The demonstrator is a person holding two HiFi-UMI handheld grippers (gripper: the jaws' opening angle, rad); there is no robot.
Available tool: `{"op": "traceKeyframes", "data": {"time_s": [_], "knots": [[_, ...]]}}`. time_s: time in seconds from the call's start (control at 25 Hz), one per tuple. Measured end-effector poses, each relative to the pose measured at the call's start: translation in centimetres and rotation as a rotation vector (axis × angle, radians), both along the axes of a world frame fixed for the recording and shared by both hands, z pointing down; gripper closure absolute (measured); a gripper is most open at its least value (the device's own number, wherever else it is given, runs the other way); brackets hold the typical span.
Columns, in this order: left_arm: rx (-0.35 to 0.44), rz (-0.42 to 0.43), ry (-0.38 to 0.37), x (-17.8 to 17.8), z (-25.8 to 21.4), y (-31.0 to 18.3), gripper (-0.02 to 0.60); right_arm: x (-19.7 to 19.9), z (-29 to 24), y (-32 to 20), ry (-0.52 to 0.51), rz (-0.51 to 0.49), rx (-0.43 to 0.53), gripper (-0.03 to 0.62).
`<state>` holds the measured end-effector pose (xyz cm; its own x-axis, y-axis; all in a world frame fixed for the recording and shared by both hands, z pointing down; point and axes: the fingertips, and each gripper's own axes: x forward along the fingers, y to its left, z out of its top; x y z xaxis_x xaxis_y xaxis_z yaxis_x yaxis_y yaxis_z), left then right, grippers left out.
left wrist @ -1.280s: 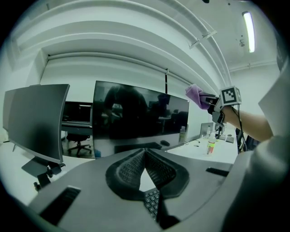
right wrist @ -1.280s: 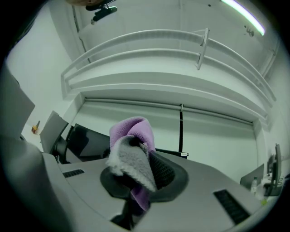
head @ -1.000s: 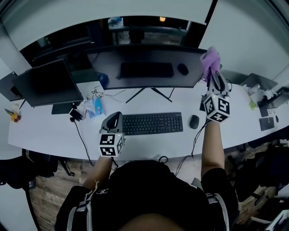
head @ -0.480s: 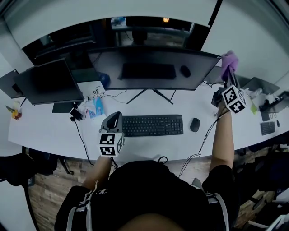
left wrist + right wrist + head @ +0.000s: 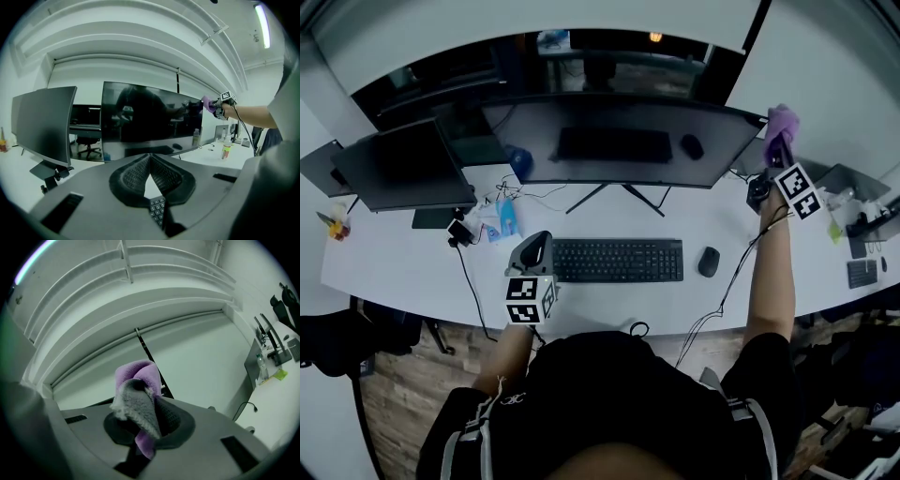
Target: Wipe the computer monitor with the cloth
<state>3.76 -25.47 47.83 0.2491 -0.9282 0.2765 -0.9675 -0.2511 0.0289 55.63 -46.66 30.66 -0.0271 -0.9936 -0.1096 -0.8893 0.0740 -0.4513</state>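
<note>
The wide dark monitor (image 5: 619, 141) stands at the back of the white desk (image 5: 394, 267); its screen (image 5: 150, 119) is off and mirrors the room. A purple and grey cloth (image 5: 782, 122) is bunched in my right gripper (image 5: 778, 141), which is shut on it, raised just past the monitor's top right corner. In the right gripper view the cloth (image 5: 138, 399) sticks up between the jaws, pointing at wall and ceiling. My left gripper (image 5: 536, 251) rests low near the keyboard's left end, jaws shut and empty (image 5: 150, 176).
A black keyboard (image 5: 617, 260) and mouse (image 5: 708, 262) lie in front of the monitor. A second, smaller monitor (image 5: 403, 169) stands at the left, with cables and small items (image 5: 492, 220) beside it. More gear (image 5: 862, 225) sits at the far right.
My right gripper has carried the cloth rightward and up, from in front of the monitor's top right corner to beyond its right edge. The left gripper has not moved.
</note>
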Motion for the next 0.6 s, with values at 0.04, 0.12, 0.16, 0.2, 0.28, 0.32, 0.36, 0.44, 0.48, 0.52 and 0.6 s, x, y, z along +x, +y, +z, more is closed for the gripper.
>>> {"op": "traceKeyframes", "data": {"time_s": [0.04, 0.12, 0.16, 0.2, 0.28, 0.32, 0.36, 0.44, 0.48, 0.52, 0.6], "knots": [[-0.001, -0.006, 0.000, -0.1, 0.1, 0.0, 0.569, -0.1, 0.3, -0.4, -0.008, -0.011, -0.007, 0.537], [-0.004, -0.017, 0.000, -0.3, 0.4, 0.2, 0.569, -0.4, 0.9, -1.2, -0.007, -0.030, -0.021, 0.537], [-0.007, -0.023, 0.000, -0.3, 0.5, 0.2, 0.569, -0.7, 1.1, -1.6, 0.002, -0.038, -0.029, 0.537], [-0.010, -0.028, -0.001, -0.3, 0.7, 0.3, 0.569, -1.0, 1.4, -1.9, 0.015, -0.046, -0.037, 0.537], [-0.012, -0.037, 0.000, -0.3, 0.9, 0.5, 0.569, -1.5, 2.0, -2.3, 0.044, -0.060, -0.050, 0.537], [-0.009, -0.041, 0.002, -0.2, 0.8, 0.6, 0.569, -1.7, 2.2, -2.4, 0.057, -0.063, -0.055, 0.537], [-0.004, -0.046, 0.004, -0.2, 0.7, 0.7, 0.569, -1.8, 2.5, -2.5, 0.064, -0.066, -0.059, 0.537], [0.008, -0.052, 0.007, -0.1, 0.5, 0.9, 0.569, -1.9, 3.0, -2.6, 0.066, -0.073, -0.064, 0.537], [0.011, -0.054, 0.007, -0.1, 0.5, 0.9, 0.569, -1.9, 3.3, -2.6, 0.067, -0.077, -0.068, 0.537], [0.012, -0.056, 0.006, 0.0, 0.5, 1.0, 0.569, -1.9, 3.7, -2.6, 0.073, -0.080, -0.074, 0.537], [0.008, -0.057, 0.003, 0.2, 0.5, 1.1, 0.569, -2.1, 4.5, -2.6, 0.100, -0.087, -0.090, 0.537]]}}
